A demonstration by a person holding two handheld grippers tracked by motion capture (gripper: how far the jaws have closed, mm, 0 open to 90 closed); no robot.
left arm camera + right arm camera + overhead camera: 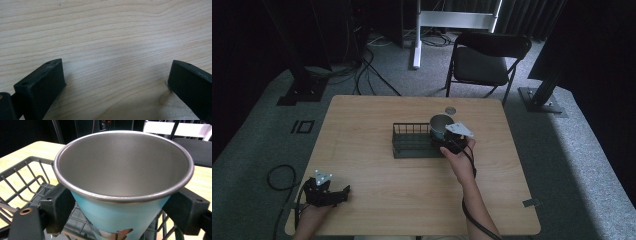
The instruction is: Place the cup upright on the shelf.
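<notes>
A lab or recording studio: black curtains, floor cables, metal rig stands, folding chair, grey carpet.

Whole wooden table is taken in from above, facing forward and down, far off. Bare tabletop is seen very close, looking steeply down, in the left gripper view. Metal cup and wire basket, shared with the high view, are framed close in the right gripper view.
</notes>
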